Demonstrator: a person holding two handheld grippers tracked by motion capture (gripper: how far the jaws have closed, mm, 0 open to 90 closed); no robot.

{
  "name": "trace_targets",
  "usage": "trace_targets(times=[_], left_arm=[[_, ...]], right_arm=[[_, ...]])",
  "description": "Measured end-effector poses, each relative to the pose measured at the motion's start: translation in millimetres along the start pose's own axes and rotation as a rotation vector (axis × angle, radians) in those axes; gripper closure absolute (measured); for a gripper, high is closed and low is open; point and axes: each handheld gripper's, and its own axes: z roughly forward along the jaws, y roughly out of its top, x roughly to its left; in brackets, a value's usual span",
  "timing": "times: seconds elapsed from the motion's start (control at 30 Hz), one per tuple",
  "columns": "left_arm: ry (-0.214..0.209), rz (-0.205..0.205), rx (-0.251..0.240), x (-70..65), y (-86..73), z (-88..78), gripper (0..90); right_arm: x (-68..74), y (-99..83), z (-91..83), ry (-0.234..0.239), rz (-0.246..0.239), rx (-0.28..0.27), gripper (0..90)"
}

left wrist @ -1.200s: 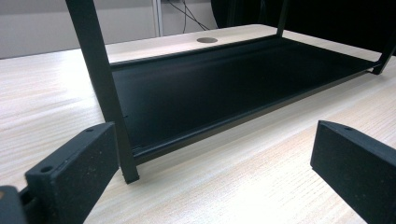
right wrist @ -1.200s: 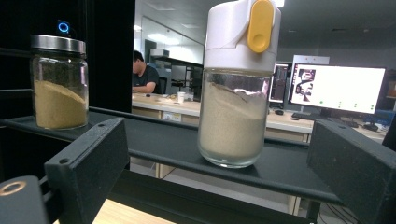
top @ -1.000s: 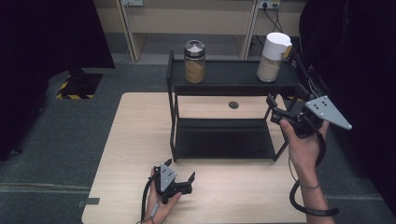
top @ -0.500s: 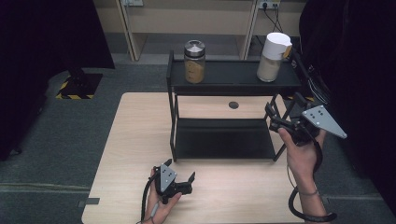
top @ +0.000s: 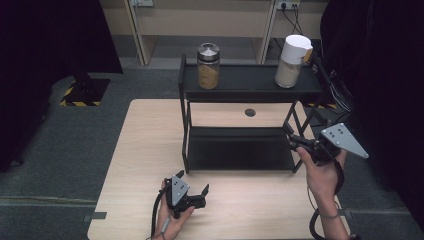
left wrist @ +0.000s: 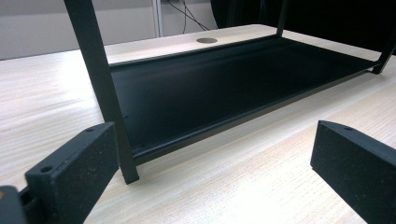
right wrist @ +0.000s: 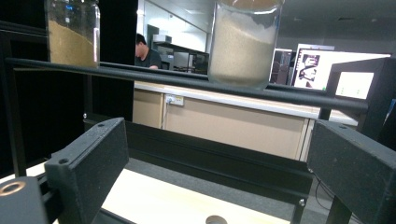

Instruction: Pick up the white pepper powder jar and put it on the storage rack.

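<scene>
Right gripper (top: 291, 136): jaws apart, nothing between them. It is held above the bench, at the right end of the black two-tier rack (top: 250, 90), with the jaws pointing toward the rack. In the right gripper view its jaws stand wide below the level of the upper shelf's front rail (right wrist: 187, 84).

Left gripper (top: 200, 192): jaws apart, nothing between them. It rests low over the bench near the front edge, just in front of the rack's front left leg (left wrist: 100, 88), pointing along the lower shelf (left wrist: 233, 84).

The white-lidded container (top: 292, 61) stands upright at the right end of the upper shelf, near its front edge; filled with pale granules. It is the thing nearest the right gripper, well above and beyond the jaws, not touched. In the right gripper view it sits right of centre, behind the rail.

The glass jar (top: 208, 66), with a metal lid and tan contents, is upright on the left part of the upper shelf, well apart from the container.

The lower shelf bears nothing. The bench (top: 145, 145) is light wood; a round cable hole (top: 250, 112) lies under the rack toward the rear edge. Rack stands at the bench's rear right part.
</scene>
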Motion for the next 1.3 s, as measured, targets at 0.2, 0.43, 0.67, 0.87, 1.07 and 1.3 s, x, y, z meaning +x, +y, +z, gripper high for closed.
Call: trace_targets(times=[0.2, 0.43, 0.67, 0.87, 1.07, 1.3], left_arm=[[0.0, -0.001, 0.001, 0.0, 0.1, 0.0, 0.3], [-0.001, 0.001, 0.0, -0.3, 0.0, -0.1, 0.3], [0.0, -0.001, 0.0, -0.3, -0.1, -0.1, 0.3], [0.0, 0.0, -0.001, -0.6, -0.2, -0.1, 0.3], [0.0, 0.001, -0.001, -0.8, -0.2, -0.1, 0.3], [0.001, 0.003, -0.002, -1.1, -0.3, -0.1, 0.3]], right_arm=[[0.1, -6.1, -3.9, -0.001, 0.002, 0.006, 5.3], [1.5, -16.6, -8.1, 0.003, 0.004, 0.024, 5.2], [3.0, -29.3, -11.5, 0.006, 0.017, 0.045, 5.2], [3.7, -38.1, -15.2, 0.006, 0.028, 0.057, 5.2], [4.1, -46.6, -18.2, 0.006, 0.038, 0.073, 5.2], [5.8, -59.4, -20.6, 0.009, 0.058, 0.096, 5.2]])
